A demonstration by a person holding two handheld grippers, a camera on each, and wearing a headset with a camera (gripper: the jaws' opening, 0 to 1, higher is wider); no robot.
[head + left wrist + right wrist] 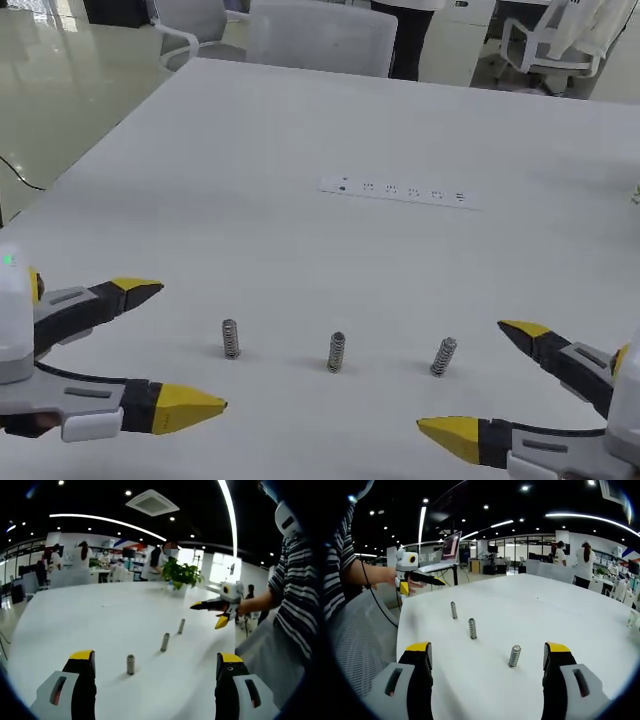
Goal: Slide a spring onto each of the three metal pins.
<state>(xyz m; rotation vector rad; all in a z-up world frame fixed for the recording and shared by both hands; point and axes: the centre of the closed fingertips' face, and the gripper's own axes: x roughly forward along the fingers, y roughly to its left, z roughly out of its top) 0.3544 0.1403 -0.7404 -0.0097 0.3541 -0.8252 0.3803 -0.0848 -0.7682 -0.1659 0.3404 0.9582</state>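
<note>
The right hand-held gripper is holding its jaws wide apart, facing three springs standing in a row on the tabletop; the left hand-held gripper is hovering beyond.

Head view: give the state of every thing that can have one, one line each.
left gripper, open
right gripper, open
left spring, standing upright
middle spring, standing upright
right spring, standing, tilted
power strip, lying flat, no plug seen

Silver springs, white table, yellow-tipped black tools
</note>
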